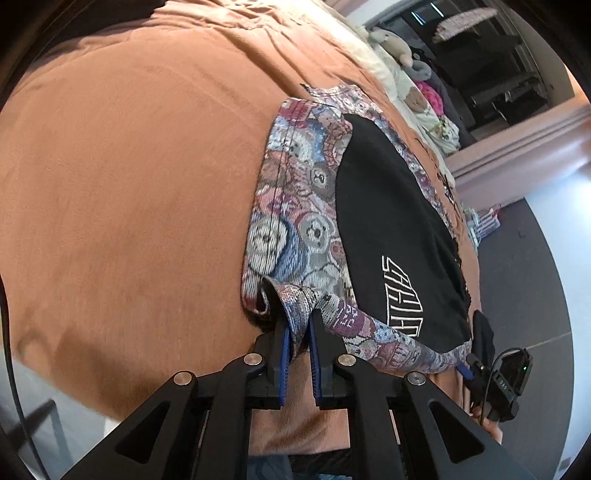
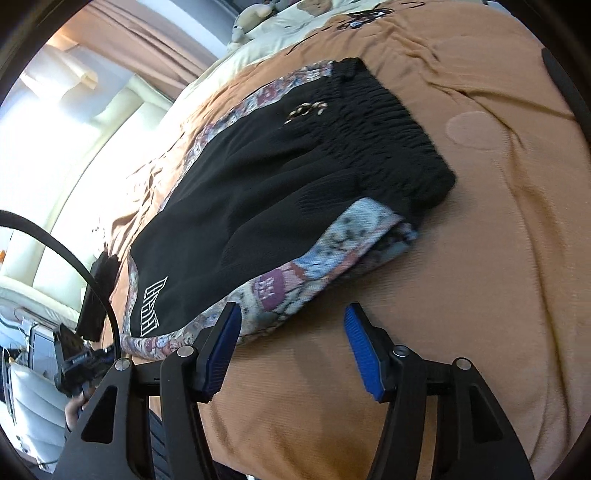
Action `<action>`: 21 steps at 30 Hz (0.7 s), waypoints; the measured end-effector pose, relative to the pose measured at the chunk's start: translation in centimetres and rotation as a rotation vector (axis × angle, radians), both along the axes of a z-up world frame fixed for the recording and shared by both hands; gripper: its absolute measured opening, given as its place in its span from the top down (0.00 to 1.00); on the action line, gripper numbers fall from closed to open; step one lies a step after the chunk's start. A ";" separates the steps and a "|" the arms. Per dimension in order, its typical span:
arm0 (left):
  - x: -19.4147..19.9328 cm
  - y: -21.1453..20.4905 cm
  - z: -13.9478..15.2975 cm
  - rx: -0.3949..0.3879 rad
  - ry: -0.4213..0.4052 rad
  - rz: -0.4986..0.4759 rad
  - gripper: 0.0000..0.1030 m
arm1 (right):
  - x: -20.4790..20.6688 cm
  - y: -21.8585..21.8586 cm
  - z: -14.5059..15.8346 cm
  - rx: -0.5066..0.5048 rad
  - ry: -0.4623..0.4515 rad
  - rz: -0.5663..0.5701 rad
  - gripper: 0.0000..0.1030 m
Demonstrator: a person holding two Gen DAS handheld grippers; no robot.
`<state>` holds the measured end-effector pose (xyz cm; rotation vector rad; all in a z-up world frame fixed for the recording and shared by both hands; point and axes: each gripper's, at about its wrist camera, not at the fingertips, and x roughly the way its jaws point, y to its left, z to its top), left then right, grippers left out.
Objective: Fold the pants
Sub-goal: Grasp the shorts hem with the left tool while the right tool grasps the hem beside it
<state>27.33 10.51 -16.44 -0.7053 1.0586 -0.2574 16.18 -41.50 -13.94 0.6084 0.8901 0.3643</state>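
Pants [image 1: 388, 206] look soft and floppy, so the patterned hem is the place to grab. Left claw [image 1: 300, 328] is pinched on that hem; right claw [image 2: 291, 332] hangs wide open, empty, over the bed [image 2: 443, 295].

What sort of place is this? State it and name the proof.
Most likely a bedroom: the pants lie on a bed's orange blanket, stuffed toys sit near its head, and curtains hang beside it.

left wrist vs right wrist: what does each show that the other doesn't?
Left wrist only: the left gripper shut on the pants' patterned hem, and a window ledge.
Right wrist only: the right gripper open with nothing between its pads, the gathered waistband, curtains.
Both: the black pants with white lettering, flat on the orange blanket.
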 end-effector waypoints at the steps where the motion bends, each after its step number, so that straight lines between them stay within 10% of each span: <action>1: -0.4 0.0 -0.1 -0.006 0.002 0.009 0.88 | -0.1 -0.2 -0.1 0.008 0.000 -0.002 0.41; 10: -1.9 -0.2 -0.4 -0.034 -0.015 0.051 0.80 | 0.2 -1.5 -0.2 0.034 0.004 -0.058 0.41; 21: -4.7 0.6 2.1 -0.066 -0.007 0.023 0.94 | -0.7 -3.1 -0.7 0.084 0.009 -0.091 0.41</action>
